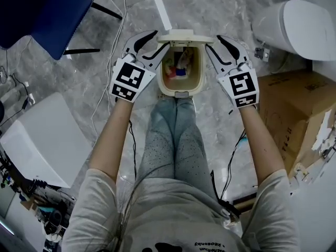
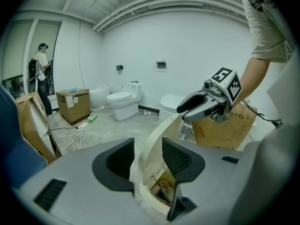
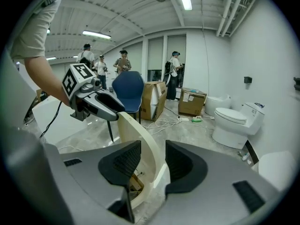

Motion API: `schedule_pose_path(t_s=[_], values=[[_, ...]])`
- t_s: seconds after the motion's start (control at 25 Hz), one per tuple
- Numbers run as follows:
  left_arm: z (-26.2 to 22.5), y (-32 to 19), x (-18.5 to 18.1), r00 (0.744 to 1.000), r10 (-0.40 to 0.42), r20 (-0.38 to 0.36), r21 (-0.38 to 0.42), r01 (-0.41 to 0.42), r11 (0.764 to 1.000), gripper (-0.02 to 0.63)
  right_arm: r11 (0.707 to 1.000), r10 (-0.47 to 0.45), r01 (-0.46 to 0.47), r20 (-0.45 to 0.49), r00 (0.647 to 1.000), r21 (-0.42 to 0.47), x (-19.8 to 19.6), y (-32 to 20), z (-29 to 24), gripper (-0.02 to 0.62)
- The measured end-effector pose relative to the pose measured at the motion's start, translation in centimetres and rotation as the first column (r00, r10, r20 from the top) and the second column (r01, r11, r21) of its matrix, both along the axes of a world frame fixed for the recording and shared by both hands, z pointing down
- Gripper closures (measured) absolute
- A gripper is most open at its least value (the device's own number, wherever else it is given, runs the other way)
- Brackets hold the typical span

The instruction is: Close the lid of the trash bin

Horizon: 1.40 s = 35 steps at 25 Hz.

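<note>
**Head view.** The cream trash bin (image 1: 181, 85) stands on the grey floor just beyond the person's knees. Its lid (image 1: 185, 37) is raised at the far rim, and rubbish shows inside. The left gripper (image 1: 159, 41) and the right gripper (image 1: 212, 42) flank the bin, their tips at either end of the lid. A blue chair (image 1: 50, 14) stands at upper left, a toilet (image 1: 294, 25) at upper right and a cardboard box (image 1: 296, 109) at right.

**Left gripper view.** The left gripper (image 2: 147, 156) has its jaws apart. The lid's (image 2: 157, 137) curved edge stands in the gap, and the pads do not press on it. The right gripper (image 2: 190, 110) reaches the lid's far end. A toilet (image 2: 123, 102) stands against the back wall.

**Right gripper view.** The right gripper (image 3: 153, 162) likewise has its jaws spread, with the upright lid (image 3: 138, 135) between them and not clamped. The left gripper (image 3: 110, 111) meets the lid's opposite end. The blue chair (image 3: 127, 90) stands behind it, with several people beyond.
</note>
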State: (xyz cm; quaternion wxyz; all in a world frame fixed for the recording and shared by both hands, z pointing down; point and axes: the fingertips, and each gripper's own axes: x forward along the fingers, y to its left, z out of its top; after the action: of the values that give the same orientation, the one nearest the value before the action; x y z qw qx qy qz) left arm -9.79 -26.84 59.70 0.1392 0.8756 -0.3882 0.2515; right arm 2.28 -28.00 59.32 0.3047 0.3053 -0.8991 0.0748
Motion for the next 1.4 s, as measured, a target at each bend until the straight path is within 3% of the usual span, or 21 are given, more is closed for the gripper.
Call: schedule_pose_path(t_s=[0.4, 0.48, 0.56, 1.4], values=[[0.7, -0.4, 0.1, 1.0, 0.012, 0.018, 0.002, -0.013, 1.0, 0.436, 0.998, -0.058, 0.059, -0.046, 0.997, 0.009, 0.1, -0.8, 0.9, 0.461], [0.6, -0.3, 0.1, 0.999, 0.014, 0.032, 0.01, -0.014, 1.0, 0.502, 0.997, -0.077, 0.078, -0.057, 0.995, 0.015, 0.0, -0.7, 0.9, 0.503], [0.5, -0.2, 0.1, 0.999, 0.016, 0.045, 0.016, -0.016, 1.0, 0.506, 0.996, -0.082, 0.083, -0.06, 0.995, 0.016, -0.1, -0.5, 0.8, 0.506], [1.0, 5.7, 1.3, 0.997, 0.045, 0.07, 0.039, -0.048, 0.998, 0.505, 0.993, -0.11, 0.113, -0.082, 0.991, 0.026, 1.1, 5.3, 1.3, 0.506]])
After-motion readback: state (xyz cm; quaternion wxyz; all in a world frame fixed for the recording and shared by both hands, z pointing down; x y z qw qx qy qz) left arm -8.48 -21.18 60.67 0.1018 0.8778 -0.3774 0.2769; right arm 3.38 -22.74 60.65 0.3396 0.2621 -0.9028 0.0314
